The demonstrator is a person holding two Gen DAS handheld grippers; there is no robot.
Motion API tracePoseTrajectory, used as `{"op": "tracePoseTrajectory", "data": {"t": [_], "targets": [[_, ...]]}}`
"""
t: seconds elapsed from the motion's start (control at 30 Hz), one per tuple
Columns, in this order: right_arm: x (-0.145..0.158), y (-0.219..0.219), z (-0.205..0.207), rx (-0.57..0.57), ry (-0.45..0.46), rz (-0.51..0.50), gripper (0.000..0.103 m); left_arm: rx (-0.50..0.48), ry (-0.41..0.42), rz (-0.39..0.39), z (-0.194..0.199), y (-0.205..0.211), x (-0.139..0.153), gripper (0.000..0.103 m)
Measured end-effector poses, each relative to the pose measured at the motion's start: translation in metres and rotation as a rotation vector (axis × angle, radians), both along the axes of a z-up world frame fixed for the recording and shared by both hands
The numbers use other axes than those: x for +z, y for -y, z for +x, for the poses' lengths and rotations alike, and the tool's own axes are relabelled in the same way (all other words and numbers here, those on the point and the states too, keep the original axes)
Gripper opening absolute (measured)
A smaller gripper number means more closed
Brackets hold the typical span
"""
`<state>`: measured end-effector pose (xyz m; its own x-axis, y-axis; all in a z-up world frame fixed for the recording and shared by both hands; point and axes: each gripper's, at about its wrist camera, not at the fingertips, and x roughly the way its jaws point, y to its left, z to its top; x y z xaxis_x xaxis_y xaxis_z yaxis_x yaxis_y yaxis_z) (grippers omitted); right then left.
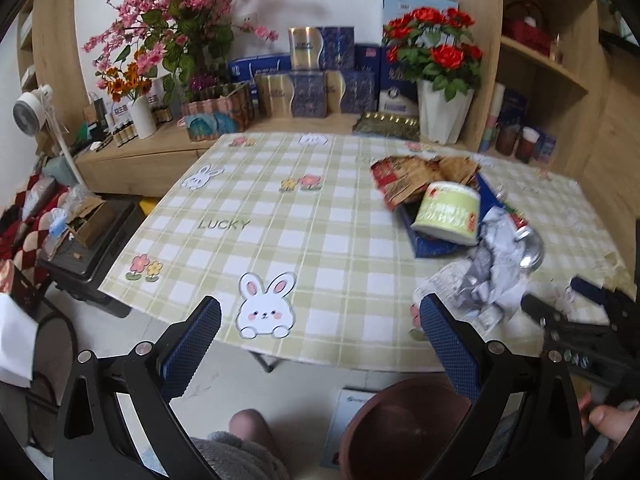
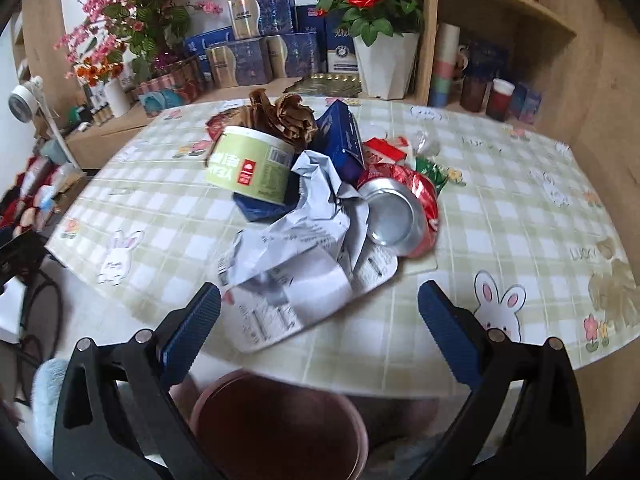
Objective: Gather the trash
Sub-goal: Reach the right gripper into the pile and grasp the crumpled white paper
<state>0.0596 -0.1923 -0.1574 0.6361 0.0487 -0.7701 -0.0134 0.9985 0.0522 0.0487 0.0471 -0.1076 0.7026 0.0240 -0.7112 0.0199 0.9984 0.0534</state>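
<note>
Nothing looks collected: paper (image 2: 288, 248), can (image 2: 396, 212) and tub (image 2: 252, 164) lie above the bin (image 2: 280, 424); both the left gripper (image 1: 320, 340) and the right gripper (image 2: 320, 320) hang spread, empty.

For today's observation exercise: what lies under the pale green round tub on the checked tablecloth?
The pale green round tub lies tilted on a flattened dark blue cardboard box. Crumpled white paper overlaps its lower right. The tablecloth beneath the box is covered.

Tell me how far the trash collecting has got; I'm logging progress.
Nothing looks done: the brown bin appears empty. Nothing in hand: left gripper and right gripper are open. Left: crumpled paper, crushed red can, green tub, blue box, brown wrapper.
</note>
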Motion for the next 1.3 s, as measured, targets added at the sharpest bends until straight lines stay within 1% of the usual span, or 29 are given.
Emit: {"op": "tracePoseTrajectory", "data": {"t": [0.1,0.17,0.2,0.27,0.37,0.47,0.5,0.57,0.63,0.77,0.87,1.0,1.13,1.17,1.2,1.23,1.3], "targets": [[-0.013,-0.005,0.014,-0.009,-0.008,-0.005,0.097,-0.019,-0.033,0.046,0.002,0.001,-0.010,0.097],[-0.023,-0.012,0.022,0.006,-0.017,-0.028,0.097,-0.038,-0.067,0.020,0.005,-0.002,-0.016,0.097],[-0.025,-0.014,0.024,0.015,-0.018,-0.038,0.097,-0.044,-0.077,-0.005,0.006,-0.004,-0.018,0.097],[-0.033,-0.024,0.027,0.038,-0.017,-0.072,0.097,-0.040,-0.083,-0.030,0.007,-0.008,-0.019,0.097],[-0.043,-0.032,0.032,0.046,-0.020,-0.094,0.097,-0.034,-0.075,-0.017,0.007,-0.009,-0.020,0.097],[-0.047,-0.034,0.039,0.031,-0.020,-0.078,0.097,-0.025,-0.071,-0.012,0.008,-0.010,-0.020,0.097],[-0.048,-0.035,0.042,0.026,-0.021,-0.069,0.097,-0.032,-0.073,-0.027,0.009,-0.012,-0.020,0.097],[-0.046,-0.032,0.046,0.031,-0.021,0.010,0.097,-0.037,-0.073,-0.033,0.009,-0.012,-0.019,0.097],[-0.044,-0.028,0.046,0.021,-0.030,0.103,0.097,-0.049,-0.069,-0.023,0.009,-0.011,-0.020,0.097],[-0.038,-0.019,0.042,-0.018,-0.034,0.239,0.097,-0.070,-0.065,-0.007,0.008,-0.008,-0.022,0.097],[-0.034,-0.011,0.041,-0.052,-0.035,0.307,0.097,-0.086,-0.069,-0.021,0.009,-0.008,-0.025,0.097],[-0.031,-0.008,0.041,-0.057,-0.032,0.301,0.097,-0.101,-0.052,-0.014,0.007,-0.005,-0.026,0.097],[-0.040,0.002,0.046,-0.119,-0.060,0.378,0.097,-0.096,-0.045,-0.010,0.008,-0.005,-0.029,0.097],[-0.042,0.003,0.048,-0.137,-0.063,0.397,0.093,-0.087,-0.045,-0.014,0.008,-0.008,-0.029,0.097],[-0.043,0.001,0.050,-0.137,-0.065,0.403,0.087,-0.078,-0.046,-0.019,0.009,-0.009,-0.030,0.097],[-0.043,-0.001,0.052,-0.128,-0.068,0.391,0.085,-0.069,-0.049,-0.028,0.009,-0.012,-0.030,0.097],[-0.039,-0.015,0.054,-0.079,-0.050,0.322,0.085,-0.043,-0.053,-0.053,0.011,-0.021,-0.031,0.097]]}}
